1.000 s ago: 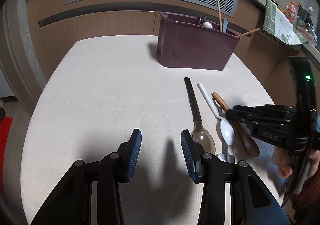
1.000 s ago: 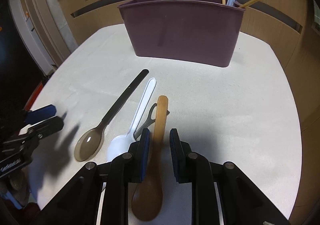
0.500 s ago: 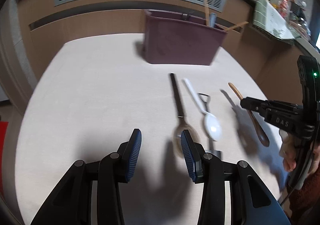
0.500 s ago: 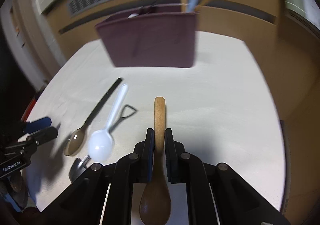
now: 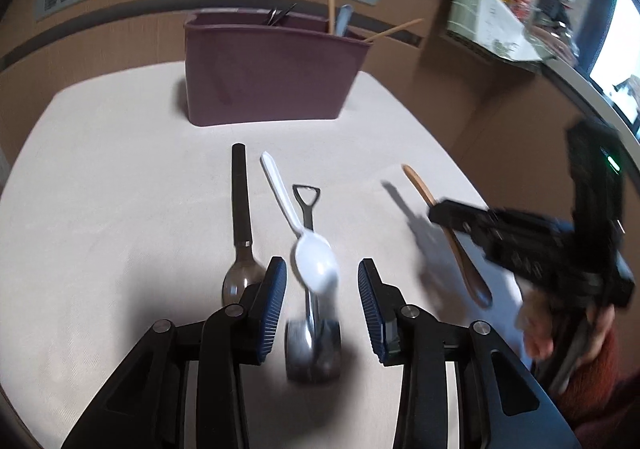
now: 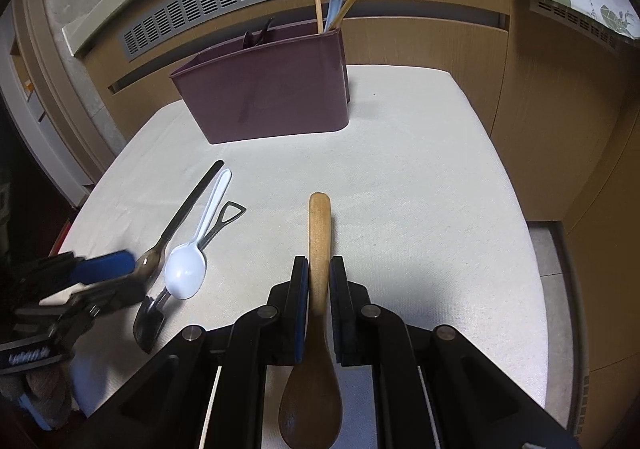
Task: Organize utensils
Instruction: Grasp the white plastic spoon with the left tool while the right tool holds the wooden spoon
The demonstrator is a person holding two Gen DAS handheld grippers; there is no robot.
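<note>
My right gripper (image 6: 319, 305) was clamped on the brown wooden spoon (image 6: 316, 289) at its neck, lifted off the white cloth-covered table (image 6: 420, 185), handle pointing up-frame toward the maroon plastic utensil caddy (image 6: 272, 97) at upper centre. My left gripper (image 5: 322, 305) had its jaws apart, holding nothing, low in the frame over the white plastic spoon (image 5: 310, 249), which lay across the black shovel-shaped metal spoon (image 5: 310, 313). Just left of them lay the black-handled translucent brown spoon (image 5: 240, 225). Chopsticks and a pale blue utensil stood in the caddy's right end.
</note>
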